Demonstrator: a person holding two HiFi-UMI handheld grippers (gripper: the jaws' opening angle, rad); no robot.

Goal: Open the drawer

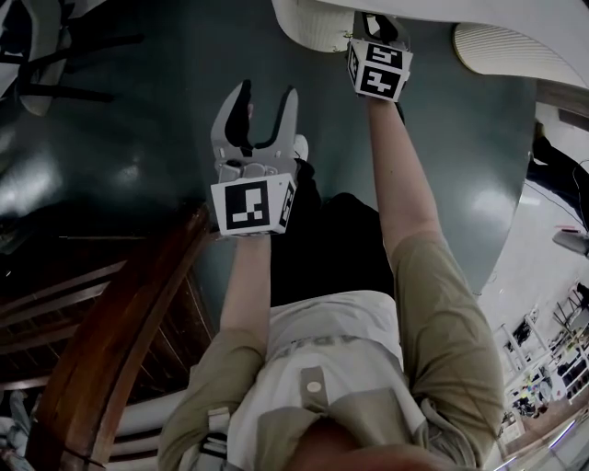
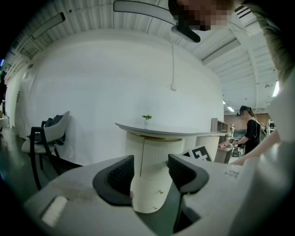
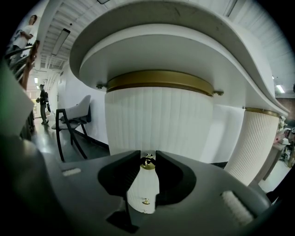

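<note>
A white ribbed cabinet stands under a curved white counter. Its drawer has a small brass knob, and my right gripper is shut on that knob, the pads pressing it from both sides. A second brass knob shows lower on the ribbed front. In the head view the right gripper reaches up to the cabinet's edge. My left gripper hangs open over the dark floor, nothing between its fingers. From the left gripper view the cabinet stands a short way ahead.
A dark wooden railing runs along the lower left. A chair stands by the wall on the left. A second ribbed column rises to the right of the cabinet. A person works at the far right.
</note>
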